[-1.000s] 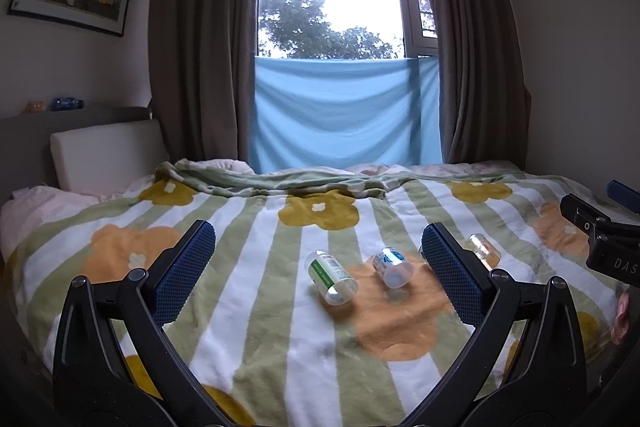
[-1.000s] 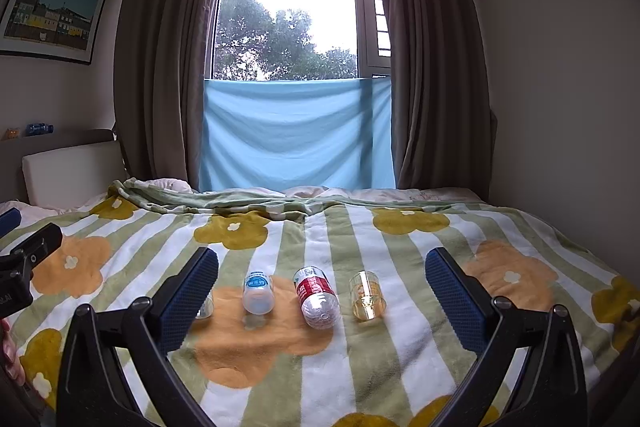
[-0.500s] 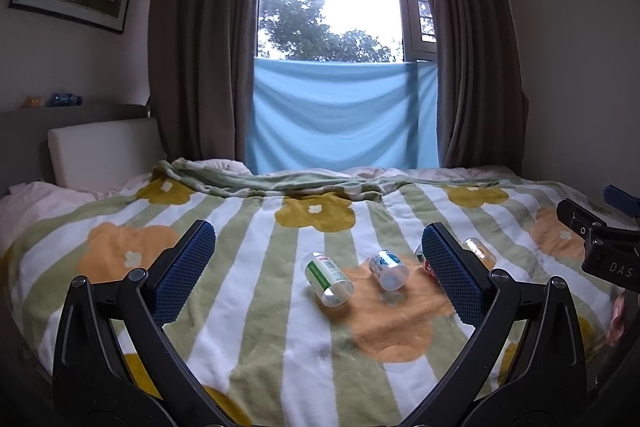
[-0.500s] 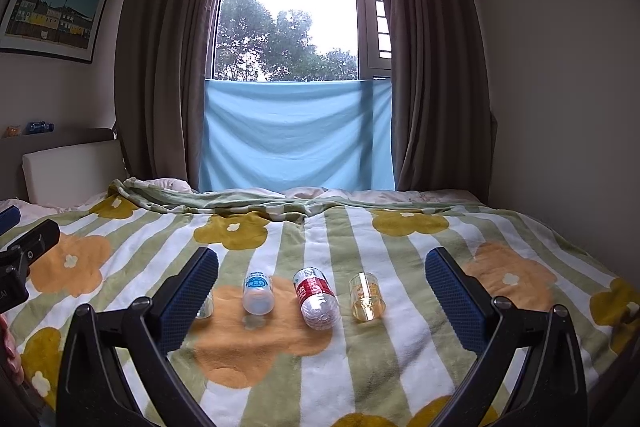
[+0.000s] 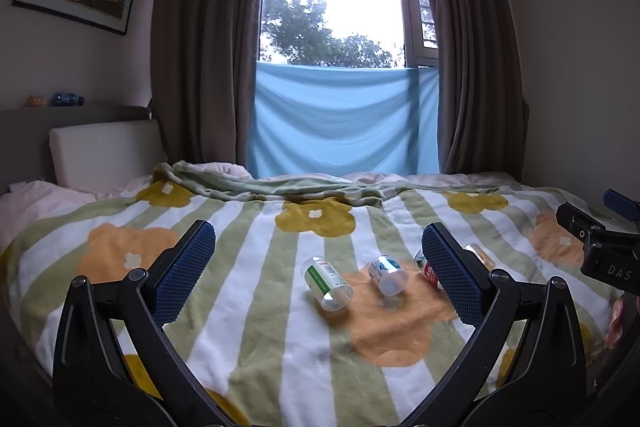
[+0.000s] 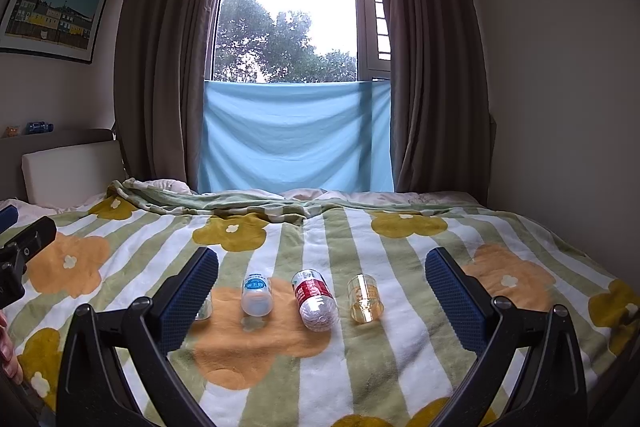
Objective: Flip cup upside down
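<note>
Looking along our left gripper (image 5: 318, 277), we see its blue-padded fingers (image 5: 186, 271) spread wide with nothing between them, held above the striped, flowered blanket (image 5: 248, 227). Past them four small containers lie in a row across the bed. Farthest left is a green-labelled one (image 5: 327, 282), on its side with its open end toward us; next comes a blue-labelled one (image 5: 387, 269), also tipped over. A red-labelled bottle (image 5: 424, 264) shows only partly behind the right finger pad, and the amber cup (image 5: 480, 255) peeks out beyond it.

From our right gripper (image 6: 322, 301), fingers (image 6: 454, 301) likewise parted and empty, the row reads more clearly: the green-labelled one is almost hidden behind the left pad, then the blue-labelled one (image 6: 256, 293), then the red-labelled bottle (image 6: 314, 301), then the amber cup (image 6: 365, 299). The amber cup lies on its side on a green stripe, mouth toward us, just beside the bottle and not touching it. Both grippers are well short of it.

At the right stand brown curtains (image 6: 436, 67) beside the window (image 6: 292, 11) and its blue cloth (image 6: 296, 135).
</note>
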`<state>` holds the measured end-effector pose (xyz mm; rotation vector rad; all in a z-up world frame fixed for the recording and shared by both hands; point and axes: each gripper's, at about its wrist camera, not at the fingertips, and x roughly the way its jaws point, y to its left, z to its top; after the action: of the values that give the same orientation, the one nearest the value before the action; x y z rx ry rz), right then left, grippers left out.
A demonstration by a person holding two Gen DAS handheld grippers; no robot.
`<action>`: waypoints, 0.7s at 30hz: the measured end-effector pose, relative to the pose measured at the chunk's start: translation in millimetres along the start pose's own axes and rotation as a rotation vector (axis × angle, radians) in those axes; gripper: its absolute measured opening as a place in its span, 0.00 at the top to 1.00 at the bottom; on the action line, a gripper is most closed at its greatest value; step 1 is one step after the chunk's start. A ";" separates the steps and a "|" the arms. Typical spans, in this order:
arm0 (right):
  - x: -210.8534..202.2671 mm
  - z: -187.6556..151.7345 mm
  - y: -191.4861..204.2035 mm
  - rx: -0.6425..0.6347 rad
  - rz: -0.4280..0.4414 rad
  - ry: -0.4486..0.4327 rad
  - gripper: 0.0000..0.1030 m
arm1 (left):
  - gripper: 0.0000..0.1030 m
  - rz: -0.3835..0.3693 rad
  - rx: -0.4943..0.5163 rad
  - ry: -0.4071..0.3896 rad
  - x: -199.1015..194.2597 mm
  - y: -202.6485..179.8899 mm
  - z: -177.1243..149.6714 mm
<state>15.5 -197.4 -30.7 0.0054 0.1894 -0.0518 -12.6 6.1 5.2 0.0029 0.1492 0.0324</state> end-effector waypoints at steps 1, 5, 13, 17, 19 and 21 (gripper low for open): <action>0.1 0.1 -0.1 0.000 0.001 0.001 0.00 | 0.00 0.002 0.001 -0.003 0.0 0.0 0.2; 0.2 0.0 -0.2 0.000 0.001 0.000 0.00 | 0.00 0.005 -0.005 -0.015 -1.5 0.3 0.0; 0.4 -0.7 0.3 -0.001 0.000 0.000 0.00 | 0.00 0.001 -0.016 -0.026 -2.1 1.9 -0.2; 0.9 -1.4 -1.1 0.001 0.002 0.003 0.00 | 0.00 0.000 -0.017 -0.027 -1.4 1.3 -0.4; 2.1 -2.0 -4.6 0.008 0.004 0.009 0.00 | 0.00 0.001 -0.016 -0.027 -1.7 1.7 -0.5; 6.8 -1.7 -12.1 0.024 0.007 0.021 0.00 | 0.00 0.004 -0.014 -0.021 0.4 0.6 -0.3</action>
<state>21.3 -209.8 -33.7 0.0302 0.2102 -0.0472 -12.3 6.7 4.9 -0.0102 0.1276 0.0372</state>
